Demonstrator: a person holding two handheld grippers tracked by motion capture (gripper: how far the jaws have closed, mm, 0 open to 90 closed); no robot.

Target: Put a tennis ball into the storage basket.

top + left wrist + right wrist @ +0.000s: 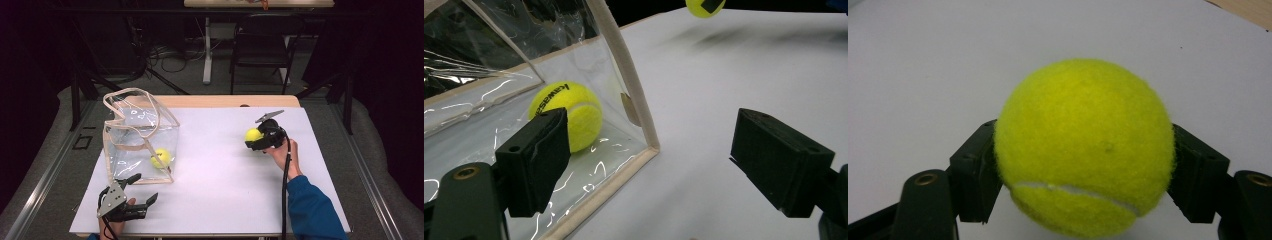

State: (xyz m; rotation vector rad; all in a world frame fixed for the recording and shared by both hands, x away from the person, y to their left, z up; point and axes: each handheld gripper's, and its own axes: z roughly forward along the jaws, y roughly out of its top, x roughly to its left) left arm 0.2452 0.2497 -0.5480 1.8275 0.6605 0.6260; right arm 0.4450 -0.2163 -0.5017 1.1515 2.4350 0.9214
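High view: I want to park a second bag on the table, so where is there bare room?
The white tabletop is bare between the clear bag and the right gripper holding a tennis ball. It is crowded at the near left, where the left gripper sits beside the bag.

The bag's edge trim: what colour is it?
Beige trim on the clear bag; the left gripper view shows it best.

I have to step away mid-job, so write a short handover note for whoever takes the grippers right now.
Right gripper: shut on a tennis ball, held above the white table, right of centre.
Left gripper: open, empty, near the front corner of the clear bag.
Done: one ball in the bag.
Left, probably: carry the held ball over to the bag's open top and drop it in; the left gripper may need to steady the bag.
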